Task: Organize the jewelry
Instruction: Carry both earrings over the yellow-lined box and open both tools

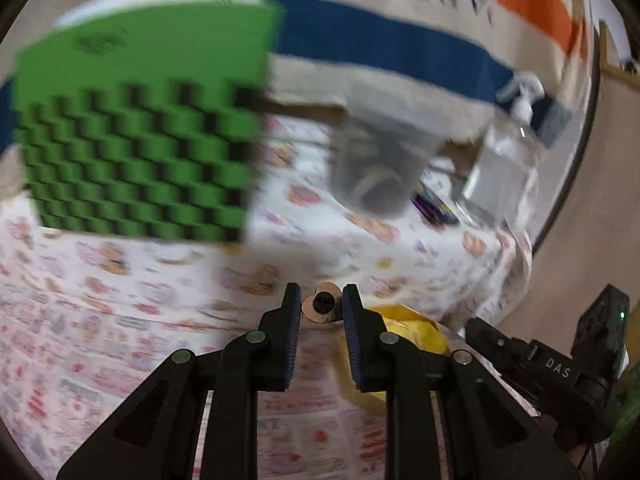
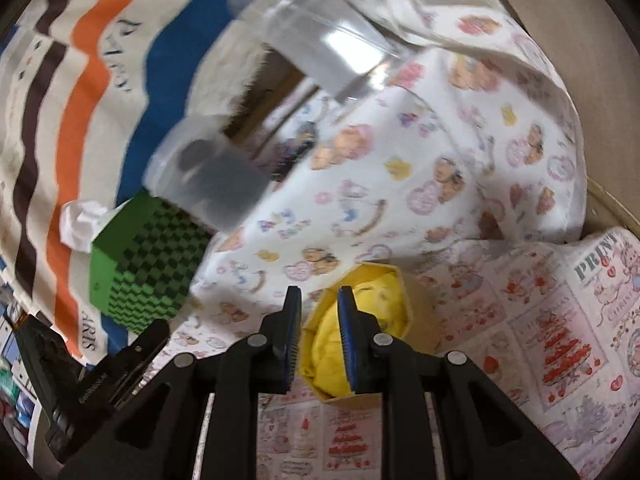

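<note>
My left gripper [image 1: 321, 304] is shut on a small flower-shaped jewelry piece [image 1: 322, 306] with pinkish petals and a dark centre, held above the patterned cloth. A yellow open box [image 1: 404, 332] with yellow lining lies just right of its fingers. In the right wrist view the same yellow box [image 2: 384, 308] sits directly ahead of my right gripper [image 2: 319, 306], which is open and empty just above it. A clear grey container [image 1: 380, 160] holding a ring-like item stands farther back; it also shows in the right wrist view [image 2: 212, 176].
A green box with a black checker pattern [image 1: 136, 120] stands left of the grey container, also visible in the right wrist view [image 2: 140, 272]. A clear pump bottle [image 1: 508, 148] stands at the right. A striped cloth bag [image 1: 400, 36] lies behind. The table edge drops off right.
</note>
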Tool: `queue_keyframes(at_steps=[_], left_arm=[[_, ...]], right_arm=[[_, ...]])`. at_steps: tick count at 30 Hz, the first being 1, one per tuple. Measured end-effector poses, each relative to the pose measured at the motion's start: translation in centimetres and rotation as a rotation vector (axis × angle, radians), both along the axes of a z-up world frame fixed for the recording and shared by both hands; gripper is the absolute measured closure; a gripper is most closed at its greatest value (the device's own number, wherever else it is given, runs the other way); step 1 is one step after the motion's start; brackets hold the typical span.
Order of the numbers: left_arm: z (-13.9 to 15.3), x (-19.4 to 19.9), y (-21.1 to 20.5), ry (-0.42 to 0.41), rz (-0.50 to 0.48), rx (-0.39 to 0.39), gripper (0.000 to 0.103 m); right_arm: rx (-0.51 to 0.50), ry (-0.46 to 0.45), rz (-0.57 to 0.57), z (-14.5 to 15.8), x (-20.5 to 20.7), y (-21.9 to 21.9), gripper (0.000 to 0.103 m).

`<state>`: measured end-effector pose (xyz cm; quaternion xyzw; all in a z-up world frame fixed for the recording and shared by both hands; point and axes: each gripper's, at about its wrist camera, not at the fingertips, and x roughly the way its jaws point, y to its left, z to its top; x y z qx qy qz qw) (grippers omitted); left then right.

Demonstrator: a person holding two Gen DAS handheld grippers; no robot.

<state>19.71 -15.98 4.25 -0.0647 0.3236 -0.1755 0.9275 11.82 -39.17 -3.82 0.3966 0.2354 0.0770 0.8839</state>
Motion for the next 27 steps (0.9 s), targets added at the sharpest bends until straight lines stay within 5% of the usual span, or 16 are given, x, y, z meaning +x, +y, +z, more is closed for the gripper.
queue_keyframes(at_steps=[11, 12, 13, 15, 18, 21, 27], left_arm=[[-5.6, 2.9, -5.1, 0.231, -0.201, -0.056, 0.083], [-5.8, 2.8, -5.2, 0.232, -0.203, -0.057, 0.08], [-5.8, 2.6, -5.2, 0.233, -0.203, -0.054, 0.067], [-5.7, 2.3, -5.1, 0.206, -0.183, -0.05, 0.051], [-4.9, 1.7, -4.2, 0.164, -0.16, -0.037, 0.049], [-3.2, 0.6, -2.7, 0.099, -0.127, -0.018, 0.043], [-0.2, -2.4, 0.4, -0.103, 0.03, 0.142, 0.015]], right_arm=[[0.018, 0.047, -0.014, -1.3, 0.8, -1.1, 0.085], [0.015, 0.049, -0.017, -1.3, 0.8, -1.2, 0.085], [0.015, 0.051, -0.019, -1.3, 0.8, -1.2, 0.085], [0.016, 0.053, -0.02, -1.4, 0.7, -1.3, 0.085], [-0.028, 0.056, -0.035, -1.1, 0.5, -1.0, 0.083], [-0.077, 0.046, -0.051, -0.6, 0.2, -0.4, 0.069], [-0.202, 0.029, -0.093, 0.6, -0.5, 1.4, 0.063]])
